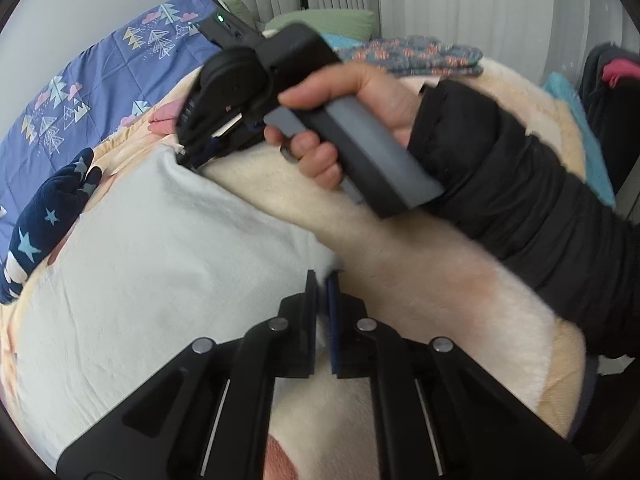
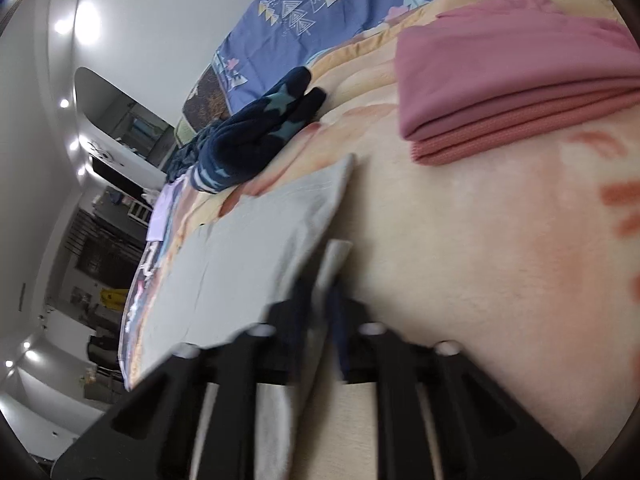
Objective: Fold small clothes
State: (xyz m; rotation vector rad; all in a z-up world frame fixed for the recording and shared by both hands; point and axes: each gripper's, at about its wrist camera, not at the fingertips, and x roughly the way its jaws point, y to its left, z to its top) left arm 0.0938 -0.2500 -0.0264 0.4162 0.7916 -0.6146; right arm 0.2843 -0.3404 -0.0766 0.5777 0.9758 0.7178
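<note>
A pale grey garment (image 1: 152, 264) lies flat on the cream fleece blanket (image 1: 420, 280). My left gripper (image 1: 322, 280) is shut on its near right corner. My right gripper (image 1: 188, 158) shows in the left wrist view at the garment's far corner, shut on the cloth edge there. In the right wrist view the right gripper (image 2: 324, 280) pinches a lifted edge of the grey garment (image 2: 248, 248), blurred by motion.
A folded pink stack (image 2: 512, 92) lies on the blanket (image 2: 480, 260) to the far right. A navy star-print garment (image 1: 48, 216) lies at the left, also in the right wrist view (image 2: 256, 140). A blue quilt (image 1: 100, 76) and patterned folded cloth (image 1: 420, 56) lie beyond.
</note>
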